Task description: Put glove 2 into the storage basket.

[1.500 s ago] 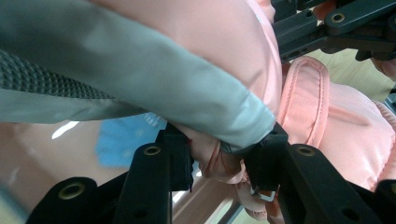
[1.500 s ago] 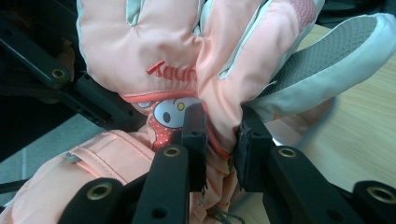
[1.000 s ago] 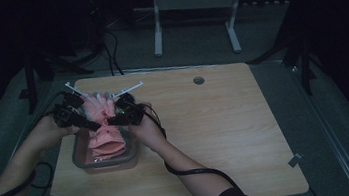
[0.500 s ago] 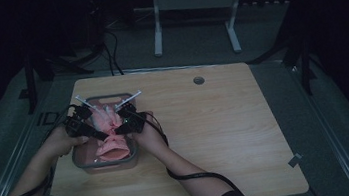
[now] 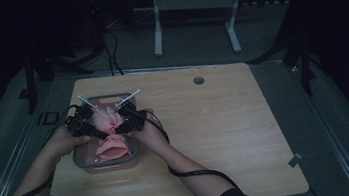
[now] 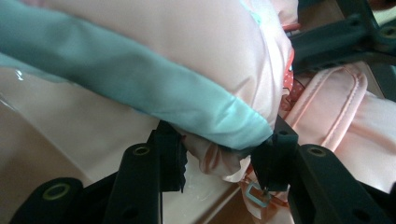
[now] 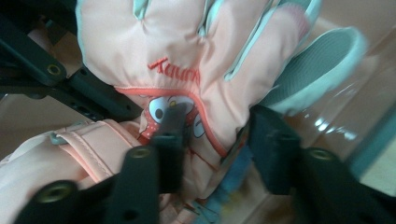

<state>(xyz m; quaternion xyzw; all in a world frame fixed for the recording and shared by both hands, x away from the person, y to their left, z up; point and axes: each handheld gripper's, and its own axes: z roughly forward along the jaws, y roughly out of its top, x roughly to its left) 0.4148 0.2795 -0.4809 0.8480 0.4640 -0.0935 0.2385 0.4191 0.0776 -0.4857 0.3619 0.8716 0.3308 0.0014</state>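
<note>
Table (image 5: 227, 137) came first in the high view: a pale wooden top, with a clear plastic container (image 5: 86, 165) set toward its nine o'clock edge. You had a pink padded glove (image 5: 113, 145) lying in that container, its mint-trimmed fingers pointing to twelve o'clock and its cuff toward six. A second pink piece lay under and beside it; whether that was the glove's mate I could not tell.

You worked both tools over the container. Your left gripper (image 5: 100, 135) came in from nine o'clock and your right gripper (image 5: 120, 130) from three o'clock, tips nearly meeting above the glove.

Seen from the left gripper view, your left gripper (image 6: 217, 158) pinched a gathered fold of the glove (image 6: 196, 56) just under its mint edge band, though its jaws had just been easing apart a little. From the right gripper view, your right gripper (image 7: 219, 140) straddled the glove (image 7: 187, 51) at the printed cartoon patch below the red lettering; its jaws had just been opening wide, and the pads stood beside the fabric with slack showing, so I judged that grip let go.

By my reading, you were at the step of settling the glove down into the container and releasing it. Your next move called for freeing the left pinch fully, then lifting both tools straight up without snagging the strap or buckle near six o'clock.
</note>
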